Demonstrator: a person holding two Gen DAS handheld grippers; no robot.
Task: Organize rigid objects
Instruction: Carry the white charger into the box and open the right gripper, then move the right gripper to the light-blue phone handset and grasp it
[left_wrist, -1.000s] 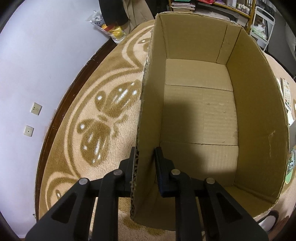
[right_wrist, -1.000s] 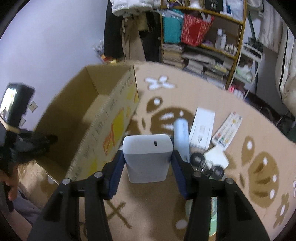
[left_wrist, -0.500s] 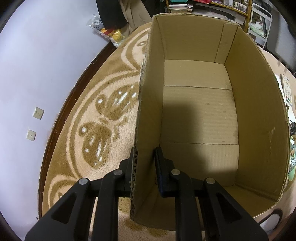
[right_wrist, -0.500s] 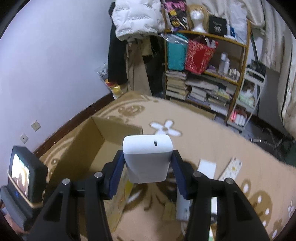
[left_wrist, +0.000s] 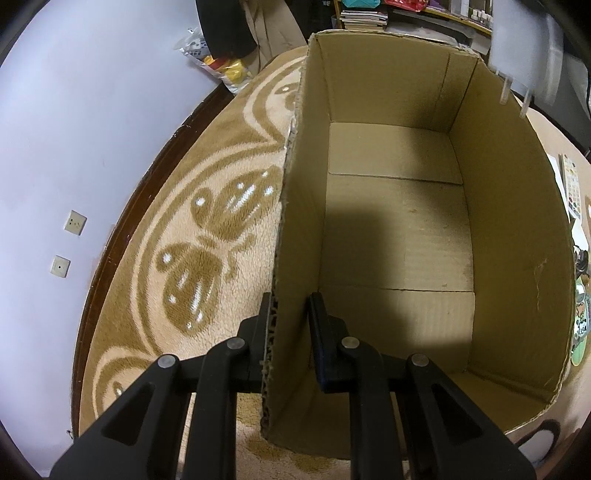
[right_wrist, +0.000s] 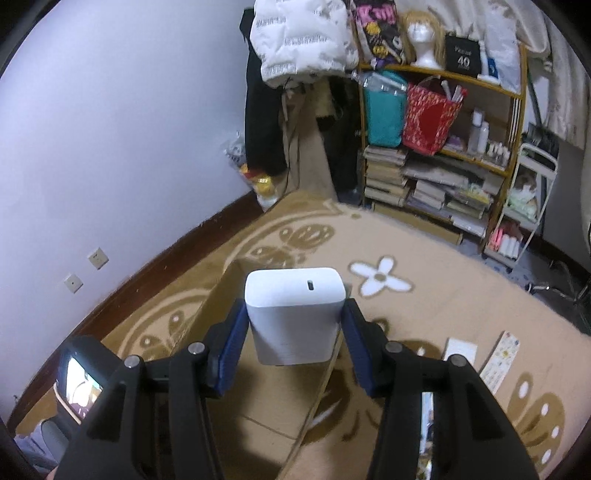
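An open cardboard box (left_wrist: 399, 229) sits on the carpet with nothing inside it. My left gripper (left_wrist: 290, 314) is shut on the box's left wall near its close corner, one finger outside and one inside. My right gripper (right_wrist: 295, 325) is shut on a white rectangular power bank (right_wrist: 295, 314), held in the air above the box (right_wrist: 266, 406). In the left wrist view the power bank (left_wrist: 524, 62) shows blurred at the top right, over the box's far corner.
A beige patterned carpet (right_wrist: 424, 266) covers the floor up to a dark baseboard and pale wall. A white flat box (right_wrist: 460, 350) and a printed card (right_wrist: 500, 358) lie right of the cardboard box. A crowded shelf (right_wrist: 443, 166) stands at the back.
My right gripper has risen and swung left with the power bank, from over the carpet to above the box. My left gripper keeps its hold on the box wall.
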